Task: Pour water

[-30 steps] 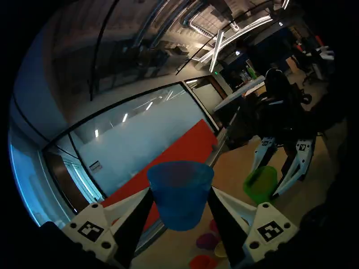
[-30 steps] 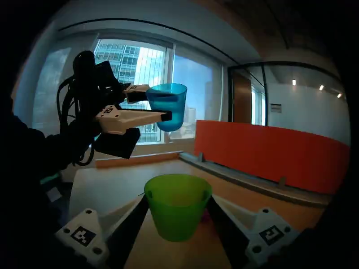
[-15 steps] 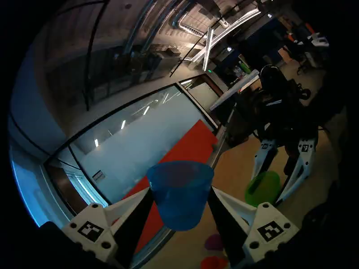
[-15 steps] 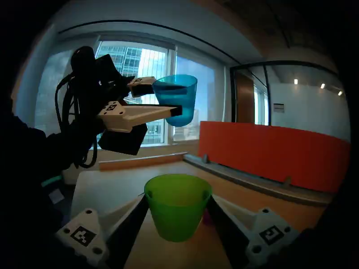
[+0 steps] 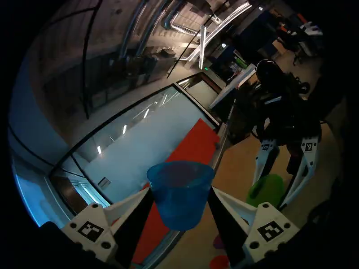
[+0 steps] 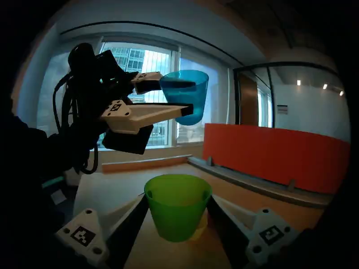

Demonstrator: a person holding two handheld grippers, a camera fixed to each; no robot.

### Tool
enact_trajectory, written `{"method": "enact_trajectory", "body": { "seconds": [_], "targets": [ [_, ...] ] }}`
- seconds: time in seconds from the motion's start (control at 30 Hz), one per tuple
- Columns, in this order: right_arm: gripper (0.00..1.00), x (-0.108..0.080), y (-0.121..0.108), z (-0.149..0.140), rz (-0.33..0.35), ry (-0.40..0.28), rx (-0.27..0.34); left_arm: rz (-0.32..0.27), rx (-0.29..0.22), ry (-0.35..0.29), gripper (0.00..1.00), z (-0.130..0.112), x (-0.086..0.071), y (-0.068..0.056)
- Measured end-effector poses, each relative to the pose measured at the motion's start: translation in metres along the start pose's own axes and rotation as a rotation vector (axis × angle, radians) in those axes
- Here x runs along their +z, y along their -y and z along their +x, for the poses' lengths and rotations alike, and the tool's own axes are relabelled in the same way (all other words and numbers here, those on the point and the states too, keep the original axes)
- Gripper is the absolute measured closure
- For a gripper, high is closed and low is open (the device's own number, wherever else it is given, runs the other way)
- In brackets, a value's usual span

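A translucent blue cup (image 5: 180, 193) sits upright between the fingers of my left gripper (image 5: 179, 210), which is shut on it. From the right gripper view the same blue cup (image 6: 185, 95) hangs high in the air, above and a little beyond the green cup, held by the left gripper (image 6: 172, 96) and a dark-sleeved hand. My right gripper (image 6: 178, 219) is shut on a green cup (image 6: 177, 211), upright over the wooden table (image 6: 134, 186). In the left gripper view the green cup (image 5: 268, 190) shows lower right between the right gripper's white fingers (image 5: 263, 159).
An orange partition (image 6: 278, 152) runs along the table's far side with a grey rail at its foot. Small coloured cups (image 5: 218, 242) lie on the table below the blue one; a yellow one (image 6: 201, 224) peeks from behind the green cup. Windows stand behind.
The left gripper has carried the blue cup higher and closer over the green cup, to the right in the right gripper view. The green cup has stayed level in the right gripper.
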State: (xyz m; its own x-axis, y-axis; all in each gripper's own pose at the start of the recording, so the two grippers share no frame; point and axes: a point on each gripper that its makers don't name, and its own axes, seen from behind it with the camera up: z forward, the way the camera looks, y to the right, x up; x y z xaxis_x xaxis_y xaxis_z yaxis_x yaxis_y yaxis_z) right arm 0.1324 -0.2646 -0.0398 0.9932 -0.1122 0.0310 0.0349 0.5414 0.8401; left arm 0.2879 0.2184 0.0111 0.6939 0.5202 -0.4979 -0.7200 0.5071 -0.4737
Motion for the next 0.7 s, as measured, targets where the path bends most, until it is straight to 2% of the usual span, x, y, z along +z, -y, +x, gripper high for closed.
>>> {"method": "enact_trajectory", "body": {
  "seconds": [0.7],
  "targets": [
    [0.1, 0.0083, 0.0059, 0.0051, 0.014, -0.006, -0.005, 0.018, 0.122, 0.009, 0.19, 0.0025, 0.0069, 0.0011]
  ]
}}
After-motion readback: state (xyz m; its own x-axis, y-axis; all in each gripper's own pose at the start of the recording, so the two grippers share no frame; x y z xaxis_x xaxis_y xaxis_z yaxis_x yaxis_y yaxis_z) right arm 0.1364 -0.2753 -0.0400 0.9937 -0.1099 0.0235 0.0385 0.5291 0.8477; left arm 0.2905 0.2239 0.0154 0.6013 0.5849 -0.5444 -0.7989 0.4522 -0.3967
